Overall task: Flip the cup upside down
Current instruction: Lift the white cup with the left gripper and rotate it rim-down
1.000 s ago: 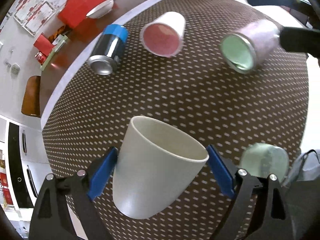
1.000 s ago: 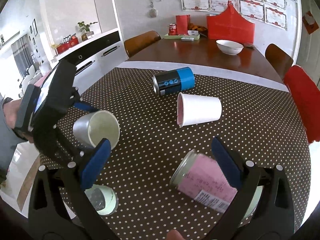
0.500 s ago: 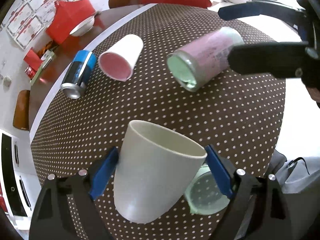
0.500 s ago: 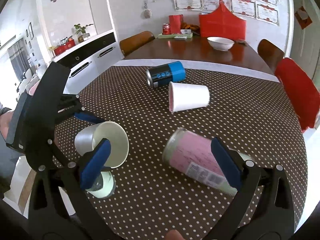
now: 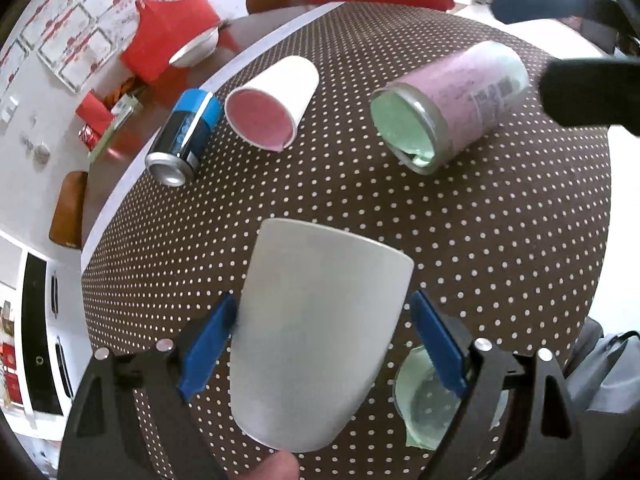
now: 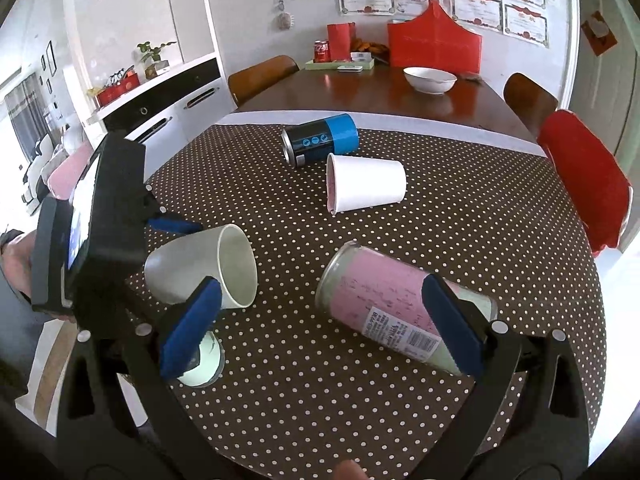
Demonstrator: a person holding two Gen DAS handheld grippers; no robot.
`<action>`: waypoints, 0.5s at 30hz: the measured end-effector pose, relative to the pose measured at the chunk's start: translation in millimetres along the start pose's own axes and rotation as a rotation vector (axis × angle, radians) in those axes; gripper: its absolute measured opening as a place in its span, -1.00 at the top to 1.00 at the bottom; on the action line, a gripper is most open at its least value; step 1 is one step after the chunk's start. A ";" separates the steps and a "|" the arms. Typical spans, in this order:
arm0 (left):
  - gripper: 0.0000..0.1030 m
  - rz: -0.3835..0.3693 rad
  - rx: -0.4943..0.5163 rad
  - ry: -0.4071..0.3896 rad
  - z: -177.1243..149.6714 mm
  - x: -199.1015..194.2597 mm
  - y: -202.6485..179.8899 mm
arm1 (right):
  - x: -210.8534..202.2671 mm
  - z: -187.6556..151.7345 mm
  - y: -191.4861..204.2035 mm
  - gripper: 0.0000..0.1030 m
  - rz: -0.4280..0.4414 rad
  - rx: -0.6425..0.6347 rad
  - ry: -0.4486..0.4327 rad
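1. While the cup (image 5: 320, 332) is lifted clear of the table (image 5: 500, 248), the left gripper (image 5: 320, 344) grips it across its grey body, one blue pad on each side; the mouth points away and slightly down, roughly sideways.
2. From the right wrist view, the same cup (image 6: 200, 266) hangs at the table's near-left edge, its mouth facing the middle of the table.
3. Below it on the cloth lies a pale green lid (image 6: 202, 360), directly under the cup's likely landing spot.
4. Right gripper (image 6: 320, 326): empty, jaws spread wide, hovering above a pink jar (image 6: 400, 304) that lies on its side, not touching it.
5. Farther off lie a white paper cup (image 6: 366, 188) and a blue-and-black can (image 6: 320, 138), both on their sides, just beside each other.
6. Judgement: the flip looks about half done. To finish well, roll the wrist on until the rim faces straight down and level.
7. Move sideways onto bare cloth, clear of the lid, before lowering.
8. Set the whole rim flat, then loosen the grip; releasing on a tilted rim could tip it over.
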State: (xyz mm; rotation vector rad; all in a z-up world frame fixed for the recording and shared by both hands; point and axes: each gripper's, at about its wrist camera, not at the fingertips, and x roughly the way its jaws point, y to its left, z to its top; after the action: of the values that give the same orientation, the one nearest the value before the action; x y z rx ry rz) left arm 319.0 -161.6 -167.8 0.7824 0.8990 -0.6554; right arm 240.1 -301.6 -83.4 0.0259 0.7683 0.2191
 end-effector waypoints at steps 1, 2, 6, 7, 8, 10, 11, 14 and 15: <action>-0.69 -0.002 -0.002 -0.010 -0.6 -0.7 -0.3 | 0.0 0.8 1.4 -0.90 -0.002 -0.003 0.000; -0.69 0.002 -0.007 -0.029 -1.5 -2.7 0.4 | -0.3 1.5 2.6 -0.90 -0.004 -0.006 0.000; -0.79 -0.013 -0.038 -0.088 -3.3 -11.1 8.1 | -2.1 3.3 5.4 -0.90 -0.006 -0.014 -0.003; -0.86 -0.022 -0.049 -0.108 -3.3 -14.0 10.3 | -2.4 4.3 5.8 -0.90 -0.008 -0.015 -0.003; -0.88 -0.030 -0.056 -0.120 -3.2 -16.3 12.7 | -2.8 5.2 7.0 -0.90 -0.008 -0.017 -0.003; -0.92 -0.049 -0.082 -0.146 -5.2 -21.4 18.6 | -2.8 6.4 8.6 -0.90 -0.011 -0.024 -0.002; -0.93 -0.053 -0.094 -0.156 -6.6 -23.9 20.5 | -2.5 7.3 9.7 -0.90 -0.013 -0.032 -0.001; -0.93 -0.056 -0.146 -0.193 -12.5 -33.4 30.1 | -2.1 11.2 13.6 -0.90 -0.014 -0.058 -0.002; -0.93 -0.049 -0.164 -0.205 -15.4 -36.4 33.3 | -2.0 13.3 16.2 -0.90 -0.013 -0.071 -0.003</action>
State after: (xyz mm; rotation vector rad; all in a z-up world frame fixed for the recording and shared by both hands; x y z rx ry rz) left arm 321.0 -124.3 -131.9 0.5374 0.7758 -0.6825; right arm 244.8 -285.5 -70.8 -0.0457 0.7572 0.2340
